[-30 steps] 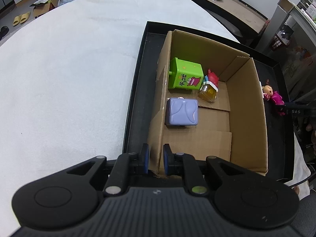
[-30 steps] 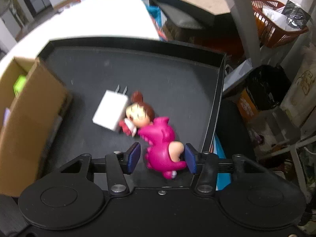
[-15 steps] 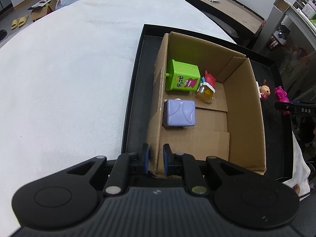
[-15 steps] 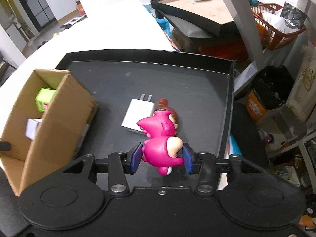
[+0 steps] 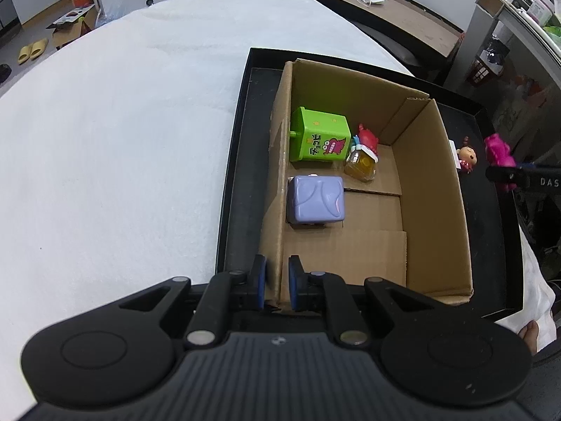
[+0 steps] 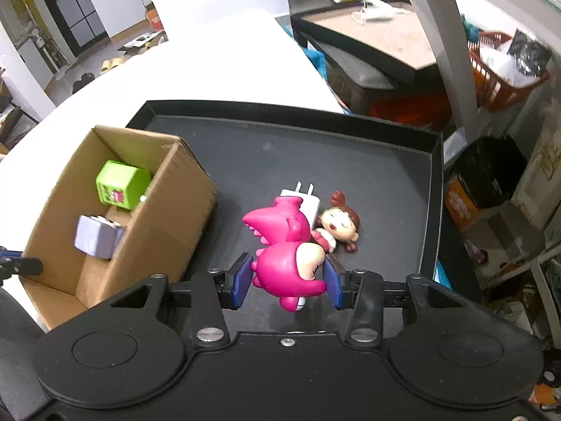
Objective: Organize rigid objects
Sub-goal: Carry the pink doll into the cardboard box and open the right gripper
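Pink dinosaur figurine lifted beside the brown cardboard box

The right gripper (image 6: 287,281) clamps the pink plastic dinosaur figurine (image 6: 285,251) above the black tray (image 6: 350,161), right of the brown cardboard box (image 6: 168,231). The left gripper (image 5: 277,286) pinches that box's near wall. A small doll figurine (image 6: 338,226) and a white charger plug (image 6: 310,201) lie on the tray to the box's right.

— What does the left gripper (image 5: 277,287) have between its blue pads?
— The near wall of the cardboard box (image 5: 434,189), pinched at the corner. The box stands in a black tray (image 5: 235,161) on a white cloth (image 5: 115,133).
— And inside the box?
— A green cube toy (image 5: 319,137) against the left wall, a lilac cube (image 5: 315,200) nearer, and a small amber bottle (image 5: 361,166) with a red figure (image 5: 367,138) behind it.
— Beyond the right wall?
— A small doll (image 5: 468,156) on the tray, and a pink toy (image 5: 499,154) in the right gripper (image 5: 505,172).
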`<state>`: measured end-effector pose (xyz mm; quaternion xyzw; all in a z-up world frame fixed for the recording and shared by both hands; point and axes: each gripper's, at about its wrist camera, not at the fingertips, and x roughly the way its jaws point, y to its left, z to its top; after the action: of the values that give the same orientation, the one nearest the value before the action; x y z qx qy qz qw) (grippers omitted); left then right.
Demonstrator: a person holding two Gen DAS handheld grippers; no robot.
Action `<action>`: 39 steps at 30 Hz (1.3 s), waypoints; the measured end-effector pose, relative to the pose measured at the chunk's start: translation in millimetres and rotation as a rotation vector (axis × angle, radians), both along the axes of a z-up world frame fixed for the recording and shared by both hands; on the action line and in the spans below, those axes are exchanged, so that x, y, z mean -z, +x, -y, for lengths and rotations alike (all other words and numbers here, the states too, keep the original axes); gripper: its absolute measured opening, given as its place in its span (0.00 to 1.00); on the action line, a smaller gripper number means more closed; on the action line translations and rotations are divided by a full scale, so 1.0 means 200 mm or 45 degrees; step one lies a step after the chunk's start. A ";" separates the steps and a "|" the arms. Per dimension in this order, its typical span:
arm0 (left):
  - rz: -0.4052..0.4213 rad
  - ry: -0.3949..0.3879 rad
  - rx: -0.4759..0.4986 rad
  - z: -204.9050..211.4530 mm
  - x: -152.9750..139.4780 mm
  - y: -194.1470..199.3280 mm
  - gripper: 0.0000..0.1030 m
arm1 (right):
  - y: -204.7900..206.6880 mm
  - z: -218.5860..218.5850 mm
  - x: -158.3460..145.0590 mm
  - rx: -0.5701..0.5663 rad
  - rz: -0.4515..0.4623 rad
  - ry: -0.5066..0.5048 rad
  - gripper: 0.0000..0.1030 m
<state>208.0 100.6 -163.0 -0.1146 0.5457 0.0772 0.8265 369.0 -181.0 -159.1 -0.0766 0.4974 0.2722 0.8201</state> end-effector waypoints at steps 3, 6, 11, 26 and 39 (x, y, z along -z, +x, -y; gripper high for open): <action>0.004 0.002 0.009 0.00 0.00 0.00 0.12 | -0.02 -0.03 -0.06 -0.002 0.044 0.023 0.42; 0.005 -0.008 0.012 -0.01 0.01 0.00 0.12 | -0.03 -0.05 -0.09 -0.005 0.078 0.038 0.42; 0.021 0.000 0.033 0.00 0.02 -0.01 0.12 | -0.04 -0.12 -0.13 -0.018 0.109 0.032 0.42; 0.051 -0.048 0.043 -0.04 0.02 -0.03 0.12 | -0.11 -0.31 -0.22 0.027 0.114 0.029 0.42; 0.074 -0.077 0.053 -0.06 0.02 -0.05 0.12 | -0.22 -0.59 -0.20 -0.027 0.185 -0.010 0.42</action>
<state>198.3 112.1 -168.0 -0.1304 0.5259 0.0400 0.8396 325.5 -62.5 -119.2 -0.1047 0.4369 0.2725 0.8508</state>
